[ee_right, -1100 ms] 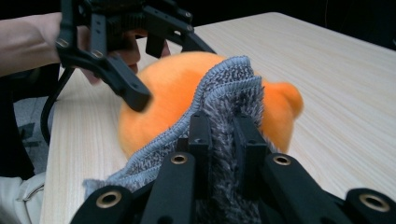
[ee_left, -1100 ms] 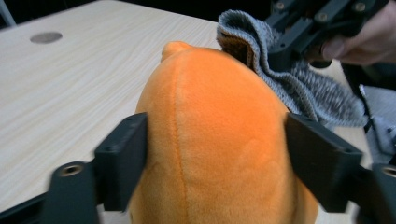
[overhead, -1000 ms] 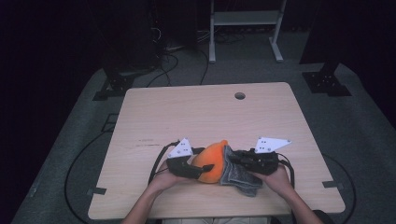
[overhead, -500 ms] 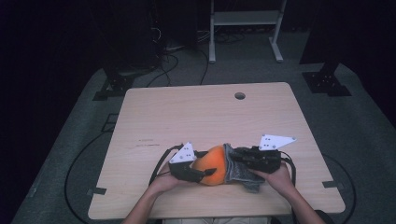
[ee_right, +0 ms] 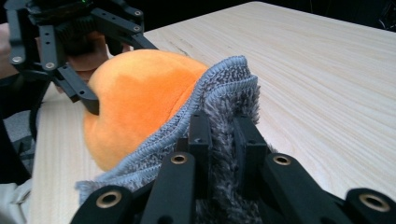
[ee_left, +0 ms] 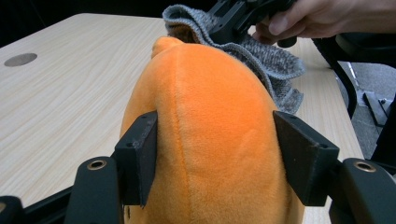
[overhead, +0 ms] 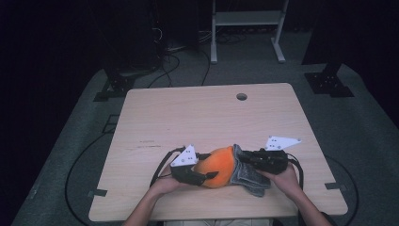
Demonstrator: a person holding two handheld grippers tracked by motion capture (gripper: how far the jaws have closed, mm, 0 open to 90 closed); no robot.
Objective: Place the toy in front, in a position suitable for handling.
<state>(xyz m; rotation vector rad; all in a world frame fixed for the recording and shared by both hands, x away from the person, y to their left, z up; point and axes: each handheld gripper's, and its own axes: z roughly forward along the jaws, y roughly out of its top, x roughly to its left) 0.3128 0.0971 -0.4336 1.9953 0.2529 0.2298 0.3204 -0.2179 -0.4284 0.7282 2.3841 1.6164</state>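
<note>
Near edge of pale wooden worktop (overhead: 188, 117): round orange plush toy (overhead: 220, 165) with grey knitted fuzzy cloth (overhead: 249, 175) draped over its right side. Left gripper (ee_left: 219, 158) view: jaws part-open, just reopened slightly, apparently pressing the plush flanks. Right gripper (ee_right: 223, 135) view: jaws nearly closed, pinching the cloth edge.

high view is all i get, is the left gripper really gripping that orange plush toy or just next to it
Observer: The left gripper has its fingers pressed on both sides of the orange plush toy.
Operator: and the right one, what's it got
Observer: The right gripper is shut on the fuzzy side of the grey knitted fabric cover.
Operator: is the cover over the toy
Observer: Its ribbed opening edge wraps one end of the toy; most of the orange is bare.
</note>
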